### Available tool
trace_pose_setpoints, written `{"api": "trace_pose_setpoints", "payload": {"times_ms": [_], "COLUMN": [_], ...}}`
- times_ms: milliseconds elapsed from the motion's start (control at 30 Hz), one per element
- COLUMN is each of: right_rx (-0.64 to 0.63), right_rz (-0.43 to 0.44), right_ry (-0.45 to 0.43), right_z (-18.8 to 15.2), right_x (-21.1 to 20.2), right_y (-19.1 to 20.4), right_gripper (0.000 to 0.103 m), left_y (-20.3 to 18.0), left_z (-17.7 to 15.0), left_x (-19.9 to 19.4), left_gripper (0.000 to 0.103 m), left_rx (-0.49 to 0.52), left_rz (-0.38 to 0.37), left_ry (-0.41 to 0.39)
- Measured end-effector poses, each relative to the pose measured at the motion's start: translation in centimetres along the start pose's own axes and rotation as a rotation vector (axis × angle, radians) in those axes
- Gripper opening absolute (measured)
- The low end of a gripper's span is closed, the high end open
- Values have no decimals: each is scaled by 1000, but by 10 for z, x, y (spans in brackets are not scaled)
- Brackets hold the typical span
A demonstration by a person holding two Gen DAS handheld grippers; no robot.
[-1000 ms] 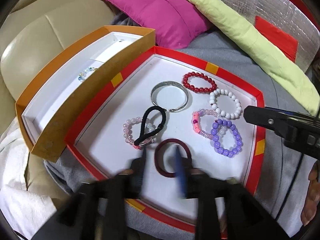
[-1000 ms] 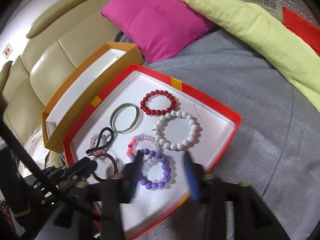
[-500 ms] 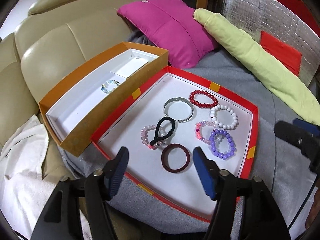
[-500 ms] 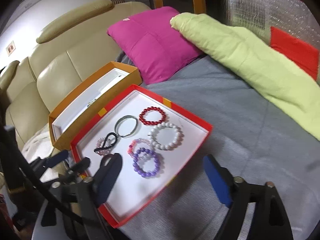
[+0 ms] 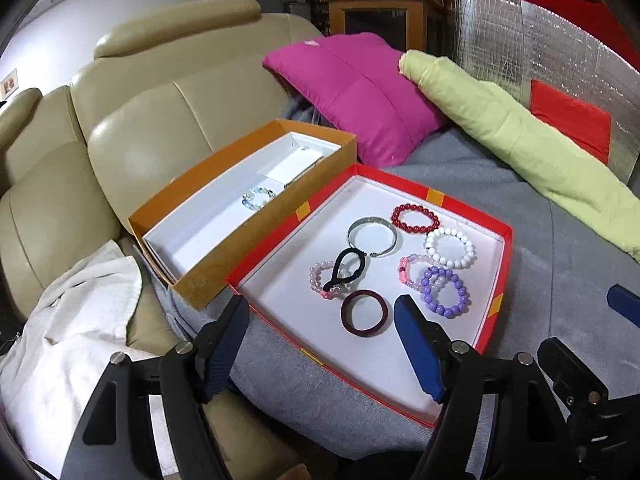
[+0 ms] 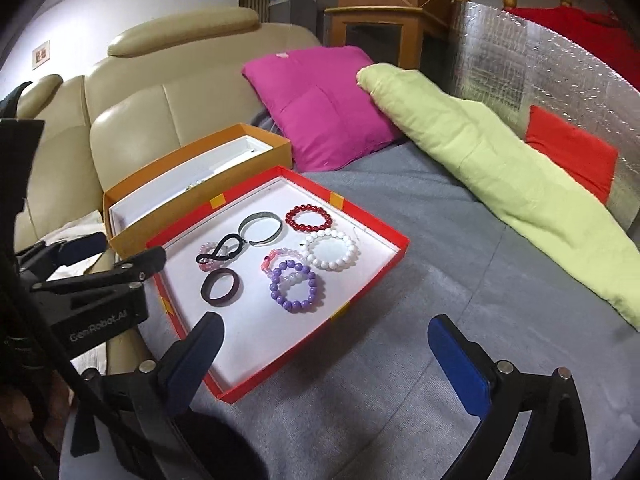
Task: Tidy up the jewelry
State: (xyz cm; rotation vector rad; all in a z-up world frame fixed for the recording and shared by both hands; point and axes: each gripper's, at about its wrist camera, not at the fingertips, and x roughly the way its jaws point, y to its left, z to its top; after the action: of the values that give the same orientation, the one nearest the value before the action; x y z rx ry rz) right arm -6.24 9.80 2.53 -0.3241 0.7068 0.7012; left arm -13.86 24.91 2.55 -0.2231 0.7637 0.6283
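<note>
A red tray on a grey blanket holds several bracelets: red beads, a silver cuff, white beads, purple beads, a dark maroon bangle and a black hair tie over pink beads. An orange box to the left holds one pale bead bracelet. My left gripper is open and empty, above the tray's near edge. My right gripper is open and empty, near the tray's right corner.
A magenta cushion and a yellow-green roll lie behind the tray. A beige leather sofa is at the left, with a white cloth by its seat. A silver foil panel stands at the back right.
Both grippers have pulled back and up from the tray and opened wide. The bracelets have not moved.
</note>
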Motion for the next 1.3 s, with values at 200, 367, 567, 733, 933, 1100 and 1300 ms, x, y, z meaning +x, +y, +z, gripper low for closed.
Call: {"api": "trace_pose_setpoints", "payload": {"times_ms": [200, 367, 567, 733, 933, 1100, 1300], "right_rx": [66, 91, 67, 69, 67, 57, 46], "right_rz": [-41, -60, -58, -63, -65, -64, -65], "right_ry": [-7, 4, 26, 37, 38, 50, 64], "right_z": [-1, 0, 0, 4, 9, 12, 13], "right_x": [-6, -4, 4, 10, 13, 19, 24], "right_y": [-12, -12, -1, 0, 2, 6, 9], "right_gripper": [103, 103, 103, 103, 103, 103, 103], "left_y": [7, 6, 6, 11, 13, 16, 17], "left_z": [-1, -5, -8, -8, -9, -8, -9], "left_x": [-14, -13, -9, -3, 5, 9, 11], "left_gripper": [86, 86, 86, 86, 86, 86, 90], "left_rx": [-41, -39, -55, -74, -82, -87, -86], "left_rz": [17, 16, -2, -25, -33, -50, -57], "left_ry": [-35, -29, -15, 3, 25, 34, 28]}}
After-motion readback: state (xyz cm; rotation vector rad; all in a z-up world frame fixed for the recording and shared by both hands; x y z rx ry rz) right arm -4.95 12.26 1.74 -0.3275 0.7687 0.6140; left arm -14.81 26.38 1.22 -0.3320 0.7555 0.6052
